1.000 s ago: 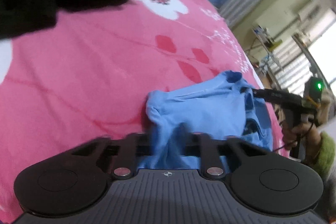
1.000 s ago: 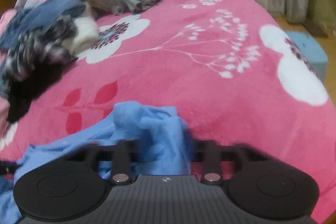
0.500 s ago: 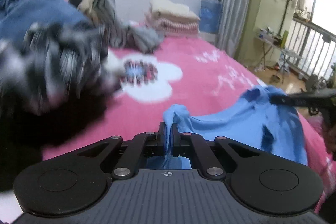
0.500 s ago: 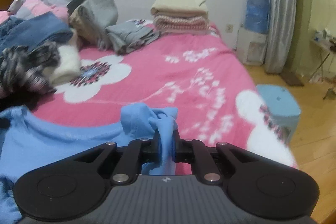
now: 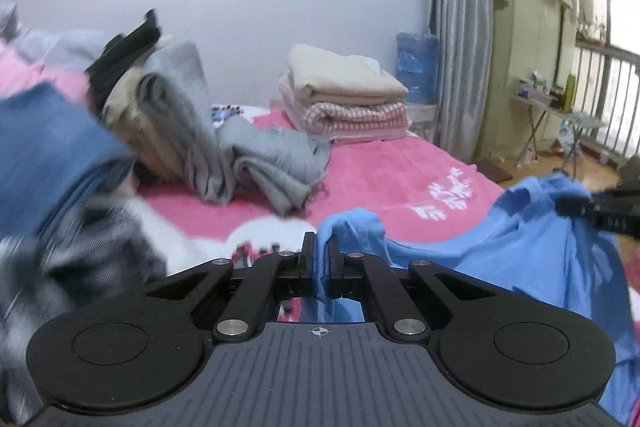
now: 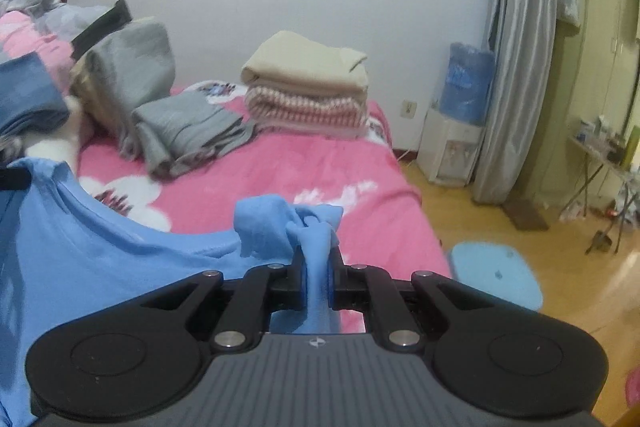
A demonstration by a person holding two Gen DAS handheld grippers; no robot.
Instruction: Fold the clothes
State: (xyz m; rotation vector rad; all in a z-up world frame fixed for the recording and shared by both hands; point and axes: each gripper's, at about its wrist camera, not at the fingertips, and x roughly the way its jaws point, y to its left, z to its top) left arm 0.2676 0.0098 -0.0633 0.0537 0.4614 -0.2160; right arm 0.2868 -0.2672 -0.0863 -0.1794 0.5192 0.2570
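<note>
Soft light-blue knit shirt [image 5: 532, 251], held off the pink flower-printed fleece blanket [image 5: 392, 163] by two corners, sagging between them in loose folds. Pinched at one bunched corner by the left gripper [image 5: 321, 261], black jaws pressed together on the cloth; pinched at the other bunched corner by the right gripper [image 6: 316, 263], jaws likewise clamped on a thick twist of fabric. Seen from the left wrist only: the right gripper's black fingers at the far right edge of the shirt, gripping its upper hem; a metal railing [image 5: 608, 99] with a bright window beyond the blanket's right side; a blurred plaid and denim heap [image 5: 52, 187] left of the shirt. Seen from the right wrist only: a rounded pale-blue plastic stool [image 6: 496, 275] on the wooden floor [image 6: 580, 307] right of the blanket, and a white wall socket [image 6: 409, 108] past the blanket's far corner.

Shown in both, at the blanket's far end: a neat folded stack of cream and pink-striped towels [image 6: 308, 91], thick and ribbed. Left of that stack, crumpled grey ribbed knitwear [image 6: 188, 131], slumped in soft ridges. Right of the blanket, a blue water bottle on a white dispenser [image 6: 460, 115] beside grey pleated curtains [image 6: 508, 59], glossy, hanging straight.
</note>
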